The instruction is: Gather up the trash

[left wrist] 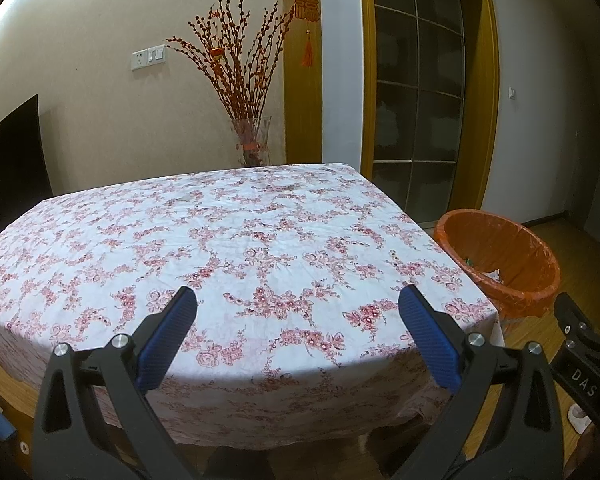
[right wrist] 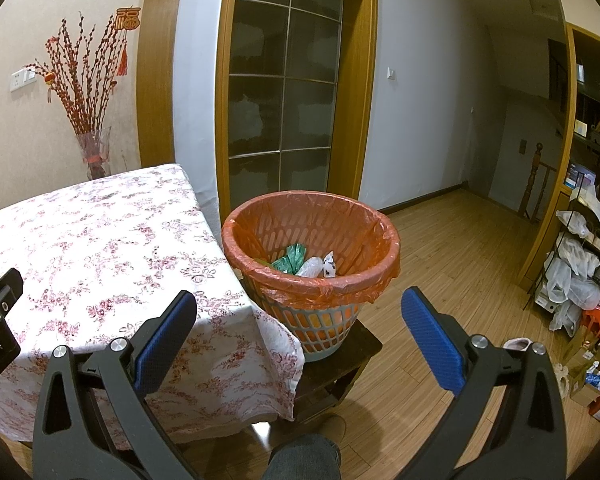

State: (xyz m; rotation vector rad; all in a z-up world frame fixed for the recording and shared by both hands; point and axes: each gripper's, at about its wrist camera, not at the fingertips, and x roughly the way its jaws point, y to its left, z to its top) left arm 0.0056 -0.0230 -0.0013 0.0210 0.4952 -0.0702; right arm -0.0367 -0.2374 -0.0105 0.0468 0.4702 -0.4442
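Note:
A waste basket lined with an orange bag (right wrist: 312,280) stands on a dark low stool right of the table; it also shows in the left wrist view (left wrist: 500,260). Inside lie a green wrapper (right wrist: 290,260), a clear plastic piece (right wrist: 310,268) and a white scrap (right wrist: 329,266). My left gripper (left wrist: 298,300) is open and empty above the near part of the floral tablecloth (left wrist: 220,248). My right gripper (right wrist: 300,304) is open and empty, in front of the basket's near rim. No loose trash shows on the cloth.
A glass vase of red branches (left wrist: 248,120) stands behind the table's far edge. A dark stool (right wrist: 340,364) carries the basket. Shelves with bags and boxes (right wrist: 580,280) fill the right side. Wooden floor (right wrist: 440,260) lies beyond the basket. My knee (right wrist: 304,456) is below.

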